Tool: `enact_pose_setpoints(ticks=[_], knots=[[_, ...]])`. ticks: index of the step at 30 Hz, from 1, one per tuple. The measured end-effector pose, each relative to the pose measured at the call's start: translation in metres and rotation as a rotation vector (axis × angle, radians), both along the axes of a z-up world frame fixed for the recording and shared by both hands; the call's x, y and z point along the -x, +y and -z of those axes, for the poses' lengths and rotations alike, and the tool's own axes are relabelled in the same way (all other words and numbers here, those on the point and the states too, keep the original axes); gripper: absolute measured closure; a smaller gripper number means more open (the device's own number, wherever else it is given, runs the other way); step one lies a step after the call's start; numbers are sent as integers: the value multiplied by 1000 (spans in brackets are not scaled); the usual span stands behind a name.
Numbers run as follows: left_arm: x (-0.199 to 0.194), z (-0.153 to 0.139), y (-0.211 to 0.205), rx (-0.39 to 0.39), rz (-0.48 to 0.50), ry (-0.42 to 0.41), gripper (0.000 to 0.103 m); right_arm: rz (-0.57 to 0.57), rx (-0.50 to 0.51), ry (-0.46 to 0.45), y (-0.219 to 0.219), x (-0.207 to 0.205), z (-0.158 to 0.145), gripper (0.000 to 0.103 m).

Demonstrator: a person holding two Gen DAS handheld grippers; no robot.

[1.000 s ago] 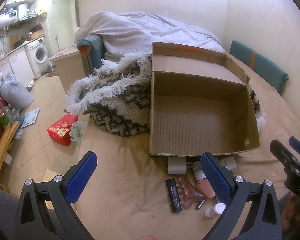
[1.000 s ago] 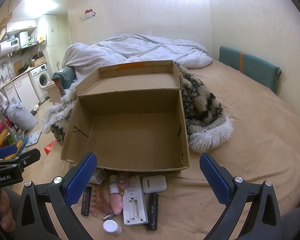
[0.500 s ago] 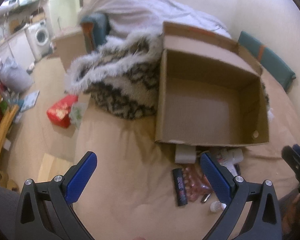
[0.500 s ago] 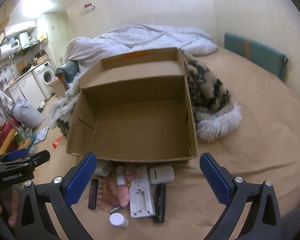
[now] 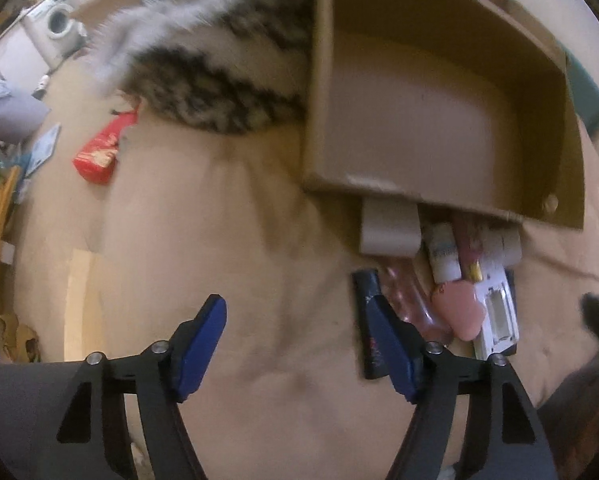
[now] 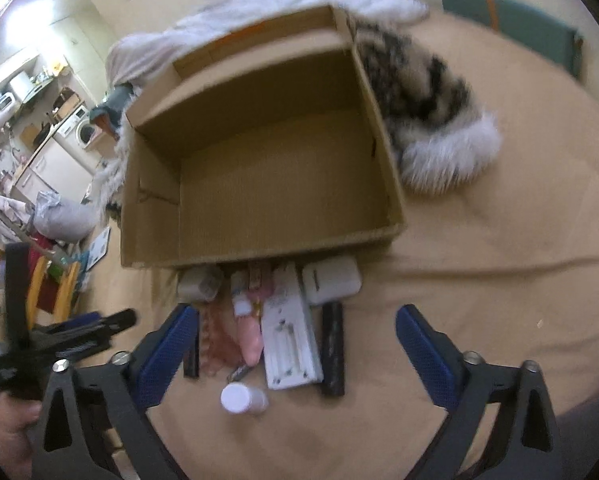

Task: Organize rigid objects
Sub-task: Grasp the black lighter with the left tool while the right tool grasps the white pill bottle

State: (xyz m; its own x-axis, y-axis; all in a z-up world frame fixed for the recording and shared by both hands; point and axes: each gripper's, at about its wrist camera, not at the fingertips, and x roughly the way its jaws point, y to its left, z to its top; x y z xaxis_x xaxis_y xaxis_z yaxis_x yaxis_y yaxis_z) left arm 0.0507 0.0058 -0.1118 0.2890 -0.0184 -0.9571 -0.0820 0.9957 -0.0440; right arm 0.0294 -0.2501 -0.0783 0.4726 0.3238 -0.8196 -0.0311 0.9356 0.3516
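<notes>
An open, empty cardboard box (image 6: 267, 184) (image 5: 439, 128) lies on the tan bed. In front of it lies a cluster of small objects: a white remote-like device (image 6: 291, 332) (image 5: 497, 312), a white case (image 6: 331, 280), a black tube (image 6: 333, 348), a pink item (image 6: 249, 340) (image 5: 457, 310), a white-capped bottle (image 6: 243, 398), a flat black item (image 5: 369, 312) and a beige roll (image 5: 387, 226) (image 6: 199, 284). My right gripper (image 6: 295, 344) is open, just above the cluster. My left gripper (image 5: 299, 336) is open, left of the cluster; it also shows in the right wrist view (image 6: 79, 336).
A shaggy black-and-white blanket (image 6: 431, 108) (image 5: 219, 80) lies behind the box. A white duvet (image 6: 219, 28) is piled at the back. A green cushion (image 6: 511, 20) leans on the right wall. The bed edge drops to a floor with a red pack (image 5: 99, 152).
Both grippers have dropped lower and moved forward toward the cluster in front of the box. Both stay open and empty.
</notes>
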Motion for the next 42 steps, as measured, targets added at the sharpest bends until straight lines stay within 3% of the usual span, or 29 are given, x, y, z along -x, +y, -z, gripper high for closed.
enact_pose_setpoints(ticks=[2,4,6,9,16,21,23,25,32,42], knots=[[-4,10,-9,-9,14,12,43,-64,-117,127,6,-5,19,22],[-9,21,-12,39,9,55,46,-128,-200,220,16,-5,34,43],[-11,29,-14,82,-2,92,46,-189,-163,262,31,-1,42,45],[-14,39,-17,86,-5,118,46,-250,-103,279,49,1,49,45],[-25,50,-23,62,-20,148,51,-259,-71,357,68,-4,74,53],[-28,63,-35,7,31,184,53,-249,-25,381,71,-6,82,61],[-28,65,-37,-1,35,183,62,-245,-12,385,72,-8,87,65],[-28,64,-36,-7,26,184,86,-238,-13,380,70,-8,85,73],[-20,65,-20,22,-11,179,86,-259,-17,349,62,-8,76,75],[-3,53,2,-30,-31,156,86,-288,-14,292,69,5,63,75]])
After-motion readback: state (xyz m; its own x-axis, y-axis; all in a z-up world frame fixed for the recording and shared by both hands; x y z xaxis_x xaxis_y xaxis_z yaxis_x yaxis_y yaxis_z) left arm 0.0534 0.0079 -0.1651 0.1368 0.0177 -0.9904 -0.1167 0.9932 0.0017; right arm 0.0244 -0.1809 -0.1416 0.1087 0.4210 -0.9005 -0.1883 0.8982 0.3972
